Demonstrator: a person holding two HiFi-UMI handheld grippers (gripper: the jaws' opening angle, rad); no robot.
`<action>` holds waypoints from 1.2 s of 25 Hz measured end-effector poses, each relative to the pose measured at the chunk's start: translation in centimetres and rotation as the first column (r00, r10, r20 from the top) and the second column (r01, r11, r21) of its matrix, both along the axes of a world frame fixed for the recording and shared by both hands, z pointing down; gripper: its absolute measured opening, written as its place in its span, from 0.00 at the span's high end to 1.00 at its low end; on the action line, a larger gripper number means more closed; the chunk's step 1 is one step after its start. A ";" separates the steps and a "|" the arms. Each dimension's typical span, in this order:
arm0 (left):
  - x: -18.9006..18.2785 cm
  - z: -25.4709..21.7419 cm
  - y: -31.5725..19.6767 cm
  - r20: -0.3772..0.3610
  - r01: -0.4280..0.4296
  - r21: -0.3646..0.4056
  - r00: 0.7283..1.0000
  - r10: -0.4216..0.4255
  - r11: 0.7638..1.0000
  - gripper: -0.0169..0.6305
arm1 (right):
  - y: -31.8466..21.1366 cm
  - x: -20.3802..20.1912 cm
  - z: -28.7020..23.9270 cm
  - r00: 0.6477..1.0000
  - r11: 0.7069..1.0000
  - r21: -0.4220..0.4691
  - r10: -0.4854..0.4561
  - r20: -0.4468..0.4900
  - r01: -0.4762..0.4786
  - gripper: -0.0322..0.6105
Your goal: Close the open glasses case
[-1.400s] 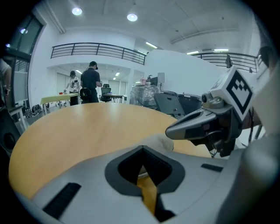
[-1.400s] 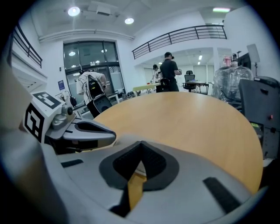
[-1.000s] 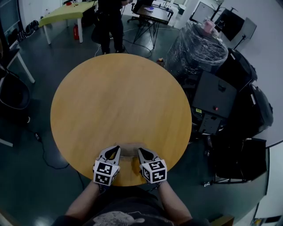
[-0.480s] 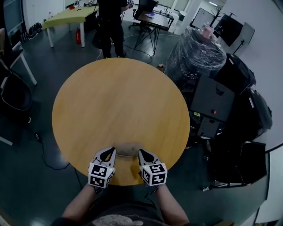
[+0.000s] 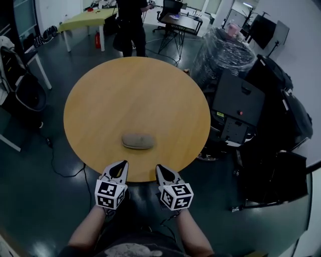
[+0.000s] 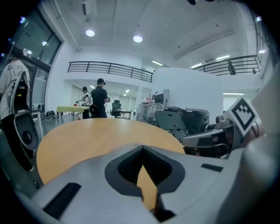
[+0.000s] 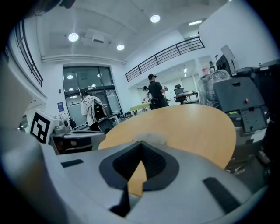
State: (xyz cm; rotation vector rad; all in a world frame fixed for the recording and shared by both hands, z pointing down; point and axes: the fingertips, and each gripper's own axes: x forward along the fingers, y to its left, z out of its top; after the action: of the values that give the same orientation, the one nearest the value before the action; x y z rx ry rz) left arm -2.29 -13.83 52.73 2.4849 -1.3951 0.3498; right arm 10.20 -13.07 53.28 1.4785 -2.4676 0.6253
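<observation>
Tan glasses case [image 5: 138, 141], round table [image 5: 135, 90] — person [image 5: 131, 22] beyond

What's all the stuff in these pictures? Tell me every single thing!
Table: one, light brown, round, in the middle.
Case: one, grey-brown, looks shut, on the table near its front edge.
Green table: one, far back left.
Person: one, in black, standing at the back.
Wrapped bundle: one, shiny plastic, back right.
Black box: one, right of the table.
Left gripper: one, grey, shut, empty, just off the table's front edge.
Right gripper: one, grey, shut, empty, beside the left one.
</observation>
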 end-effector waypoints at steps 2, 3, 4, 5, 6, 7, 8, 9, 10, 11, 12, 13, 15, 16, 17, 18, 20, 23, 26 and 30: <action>0.9 -0.5 2.8 -0.011 0.018 0.013 1.000 -0.018 1.000 0.96 | 2.8 1.3 -0.3 1.000 1.000 0.010 -0.002 -0.003 0.002 0.97; 1.3 -0.8 4.3 -0.013 0.022 0.022 1.000 -0.021 1.000 0.96 | 4.2 2.1 -0.5 1.000 1.000 0.017 0.006 -0.004 -0.005 0.97; 1.8 -1.2 5.8 -0.015 0.023 0.031 1.000 -0.023 0.999 0.96 | 5.5 2.9 -0.8 1.000 0.999 0.025 0.022 -0.003 -0.022 0.97; 2.1 -1.5 7.2 -0.017 0.024 0.039 1.000 -0.023 0.999 0.96 | 6.7 3.8 -1.1 0.999 0.998 0.037 0.044 0.001 -0.044 0.97; 2.4 -1.7 8.5 -0.019 0.027 0.045 0.999 -0.026 0.999 0.96 | 7.9 4.6 -1.5 0.998 0.997 0.048 0.067 0.010 -0.067 0.97; 2.7 -1.8 9.7 -0.021 0.031 0.047 0.999 -0.031 0.998 0.96 | 9.0 5.3 -1.9 0.996 0.995 0.058 0.085 0.022 -0.086 0.97; 2.9 -1.8 10.8 -0.025 0.039 0.047 0.999 -0.038 0.998 0.96 | 10.1 5.9 -2.2 0.995 0.993 0.065 0.097 0.034 -0.099 0.97; 3.0 -1.9 11.8 -0.031 0.048 0.045 0.998 -0.047 0.998 0.96 | 11.1 6.3 -2.5 0.994 0.992 0.072 0.102 0.042 -0.105 0.97; 3.1 -2.0 12.7 -0.040 0.059 0.046 0.998 -0.057 0.997 0.96 | 12.1 6.5 -2.9 0.994 0.991 0.080 0.104 0.040 -0.107 0.97; 3.2 -2.1 13.6 -0.051 0.069 0.048 0.997 -0.066 0.996 0.96 | 13.0 6.7 -3.1 0.994 0.990 0.090 0.102 0.029 -0.104 0.97; 3.2 -2.4 14.3 -0.061 0.077 0.052 0.995 -0.074 0.996 0.96 | 13.9 6.8 -3.4 0.995 0.990 0.101 0.098 0.015 -0.099 0.97; 3.3 -2.8 15.1 -0.070 0.083 0.059 0.994 -0.079 0.995 0.96 | 14.7 7.0 -3.7 0.995 0.989 0.110 0.095 0.001 -0.094 0.97; 3.6 -3.7 16.4 -0.081 0.087 0.076 0.993 -0.080 0.993 0.96 | 16.2 7.1 -4.4 0.996 0.988 0.125 0.090 -0.014 -0.087 0.97; 3.7 -4.2 17.2 -0.084 0.086 0.087 0.993 -0.079 0.992 0.96 | 16.8 7.0 -4.8 0.996 0.987 0.134 0.087 -0.016 -0.084 0.97; 3.7 -4.7 17.9 -0.086 0.085 0.099 0.993 -0.077 0.991 0.96 | 17.4 6.9 -5.1 0.996 0.986 0.145 0.084 -0.019 -0.080 0.97; 3.7 -5.2 18.6 -0.089 0.085 0.111 0.993 -0.075 0.990 0.96 | 18.0 6.6 -5.4 0.997 0.985 0.156 0.079 -0.023 -0.075 0.97; 3.6 -5.9 20.0 -0.097 0.092 0.132 0.992 -0.079 0.987 0.96 | 19.1 6.0 -5.9 0.997 0.983 0.175 0.065 -0.028 -0.059 0.97; 3.6 -6.7 21.6 -0.109 0.110 0.151 0.990 -0.094 0.982 0.96 | 20.2 5.3 -6.7 0.999 0.980 0.197 0.045 -0.030 -0.038 0.97; 3.9 -7.2 23.1 -0.113 0.107 0.160 0.990 -0.089 0.981 0.96 | 20.9 4.9 -7.4 0.999 0.977 0.211 0.033 -0.033 -0.025 0.97; 3.9 -7.5 24.4 -0.127 0.114 0.166 0.988 -0.093 0.980 0.96 | 21.7 5.0 -8.0 0.998 0.975 0.221 0.028 -0.060 -0.014 0.97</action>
State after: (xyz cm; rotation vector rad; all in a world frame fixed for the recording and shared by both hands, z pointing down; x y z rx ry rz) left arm 1.59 10.58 45.24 2.5069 -1.5576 0.0602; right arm 15.17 8.67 45.31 1.5766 -2.5436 0.3099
